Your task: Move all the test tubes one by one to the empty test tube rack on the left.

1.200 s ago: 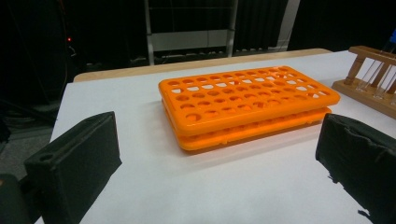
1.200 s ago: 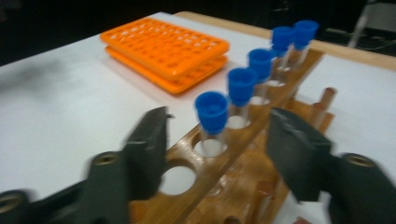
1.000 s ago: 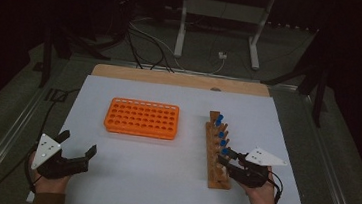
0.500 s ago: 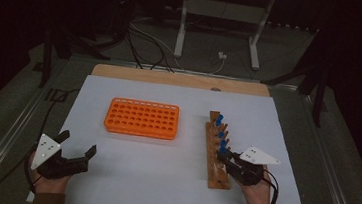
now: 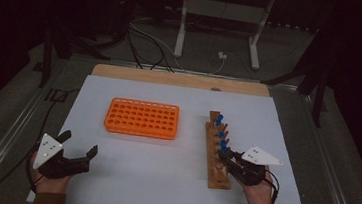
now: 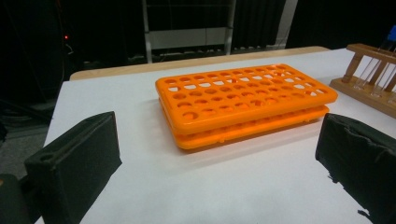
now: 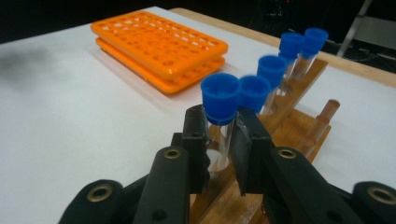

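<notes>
High view. We see the right tool (image 5: 233, 160) at the near half of the long wooden test-tube rack (image 5: 218, 153), whose long axis runs away from the person. The flat orange plastic rack with many holes (image 5: 142, 118) lies well apart, to the left of it on the white desk (image 5: 162, 175). The left tool (image 5: 77, 155) rests near the desk's front left corner, nearer the orange rack. Against the picture a second ago, the right tool has drawn slightly closer to the wooden rack; the left one has stayed put.

Left gripper view. We find the jaws spread wide with nothing between them; the orange rack (image 6: 243, 105) lies straight ahead.

Right gripper view. The right tool (image 7: 219, 140) brackets an upright clear tube with a blue cap (image 7: 219, 100) standing in the wooden rack (image 7: 299, 121). The jaws stand narrowly parted beside the glass; we cannot tell whether they press it. We judge the coming lift must follow the tube's vertical axis.
</notes>
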`<state>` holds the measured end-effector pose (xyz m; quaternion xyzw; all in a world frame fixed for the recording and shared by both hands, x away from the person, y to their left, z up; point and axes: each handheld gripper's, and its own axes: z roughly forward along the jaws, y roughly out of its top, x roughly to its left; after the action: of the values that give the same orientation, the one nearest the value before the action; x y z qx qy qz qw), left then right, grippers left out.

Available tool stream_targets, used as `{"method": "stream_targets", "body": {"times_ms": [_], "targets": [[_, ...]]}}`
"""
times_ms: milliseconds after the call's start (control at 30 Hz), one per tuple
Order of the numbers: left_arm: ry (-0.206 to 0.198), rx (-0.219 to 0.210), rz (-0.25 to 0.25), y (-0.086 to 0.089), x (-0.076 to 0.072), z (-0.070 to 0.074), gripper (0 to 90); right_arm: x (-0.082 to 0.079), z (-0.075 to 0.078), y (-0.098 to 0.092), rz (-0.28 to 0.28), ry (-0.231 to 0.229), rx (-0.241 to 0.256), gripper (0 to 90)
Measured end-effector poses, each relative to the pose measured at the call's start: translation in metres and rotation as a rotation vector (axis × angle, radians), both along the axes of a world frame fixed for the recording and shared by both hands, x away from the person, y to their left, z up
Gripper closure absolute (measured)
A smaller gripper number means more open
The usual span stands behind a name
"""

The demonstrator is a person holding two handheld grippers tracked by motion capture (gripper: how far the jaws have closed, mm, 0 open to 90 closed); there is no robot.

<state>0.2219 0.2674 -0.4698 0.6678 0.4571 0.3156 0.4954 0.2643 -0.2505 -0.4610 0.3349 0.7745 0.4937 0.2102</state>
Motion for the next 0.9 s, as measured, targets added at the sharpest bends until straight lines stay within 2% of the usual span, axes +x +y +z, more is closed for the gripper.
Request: {"method": "stream_targets", "body": {"times_ms": [200,400,600,900], "targets": [[-0.003,-0.012,-0.055,-0.009,0.004,0.004,0.7,-0.001,0.011,-0.001,0.004,-0.003,0.010,76.6],[-0.027,-0.035,-0.107,-0.021,0.008,0.020,0.7,0.000,0.027,-0.005,0.016,0.000,0.032,76.6],[-0.032,-0.064,-0.162,-0.038,0.011,0.031,0.6,0.003,0.040,-0.008,0.044,0.017,0.059,76.6],[-0.043,-0.066,-0.264,-0.069,0.025,0.051,0.7,0.004,0.056,-0.003,0.058,-0.007,0.060,76.6]]}}
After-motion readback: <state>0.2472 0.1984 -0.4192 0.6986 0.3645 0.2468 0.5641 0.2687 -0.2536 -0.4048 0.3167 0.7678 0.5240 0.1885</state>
